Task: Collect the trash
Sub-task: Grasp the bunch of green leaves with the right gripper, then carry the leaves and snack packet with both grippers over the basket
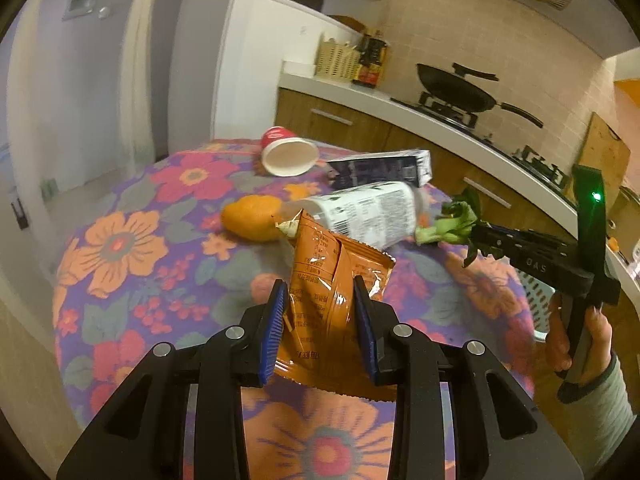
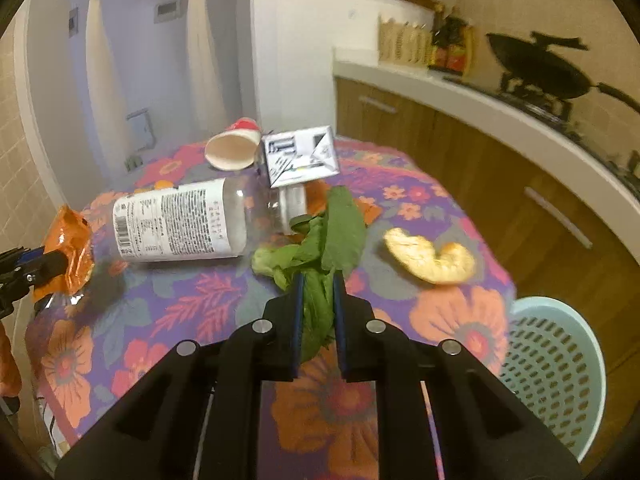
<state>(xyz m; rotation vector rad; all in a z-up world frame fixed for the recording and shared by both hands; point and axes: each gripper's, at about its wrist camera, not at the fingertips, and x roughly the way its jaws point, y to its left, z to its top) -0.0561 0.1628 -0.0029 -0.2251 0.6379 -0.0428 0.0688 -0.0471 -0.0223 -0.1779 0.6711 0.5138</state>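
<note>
Left gripper (image 1: 320, 300): jaws clamped on orange snack wrapper (image 1: 332, 280), lifted above floral tablecloth (image 1: 120, 248). Right gripper (image 2: 317, 300): jaws narrow, pinching leafy greens (image 2: 320, 248). On table w/ cloth: plastic bottle (image 2: 180, 220) on its side, carton (image 2: 300, 156), tipped paper cup (image 2: 232, 148), orange peel (image 2: 432, 256). Perforated bin (image 2: 556, 364) beside table, right.

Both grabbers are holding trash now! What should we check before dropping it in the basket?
1. Left gripper pinching the orange snack wrapper: ok.
2. Right gripper clamped on the green leaves: ok.
3. Blue basket beside the table, opening free: ok.
4. Leaves lifted off the tablecloth: cannot tell.
5. Bottle, cup, carton, peel still to collect: not ok.
</note>
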